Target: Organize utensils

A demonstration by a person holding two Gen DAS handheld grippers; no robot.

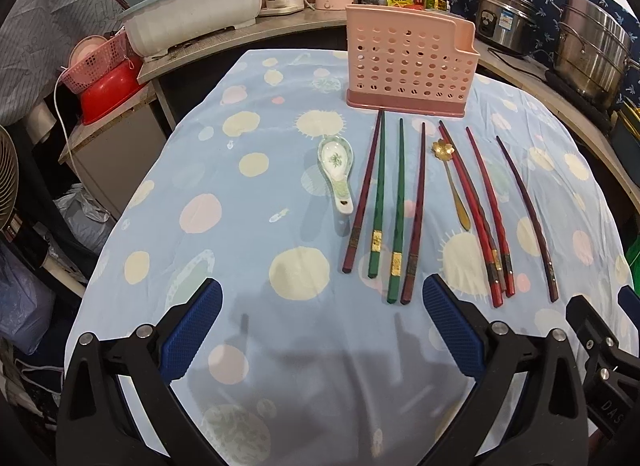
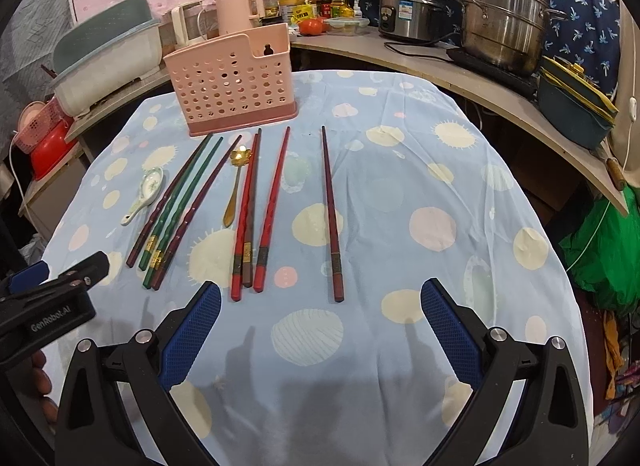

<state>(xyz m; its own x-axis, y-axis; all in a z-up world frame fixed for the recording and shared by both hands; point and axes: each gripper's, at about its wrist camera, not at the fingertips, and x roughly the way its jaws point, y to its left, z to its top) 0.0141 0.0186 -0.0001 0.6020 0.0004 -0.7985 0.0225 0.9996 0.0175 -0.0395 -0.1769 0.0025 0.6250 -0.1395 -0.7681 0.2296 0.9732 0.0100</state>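
Observation:
A pink perforated utensil holder [image 1: 408, 61] [image 2: 230, 85] stands at the far side of the table. In front of it lie several chopsticks in a row: dark red and green ones [image 1: 378, 201] [image 2: 178, 205], red ones [image 1: 484, 221] [image 2: 272, 205] and a lone dark one [image 1: 528, 217] [image 2: 331, 209]. A white ceramic spoon [image 1: 338, 173] [image 2: 144, 193] lies on the left. A gold flower spoon [image 1: 450, 181] [image 2: 236, 185] lies among the chopsticks. My left gripper [image 1: 322, 298] is open and empty, just short of the chopsticks' near ends. My right gripper [image 2: 320, 300] is open and empty, near the lone chopstick's end.
The table has a blue spotted cloth [image 1: 248, 169] [image 2: 420, 185]. A curved shelf behind holds a dish drainer [image 1: 192, 13], kettles [image 2: 236, 9], bottles and steel pots [image 2: 500, 13]. A red basin [image 1: 108, 93] sits at the left. Green bags [image 2: 600, 250] hang at the right.

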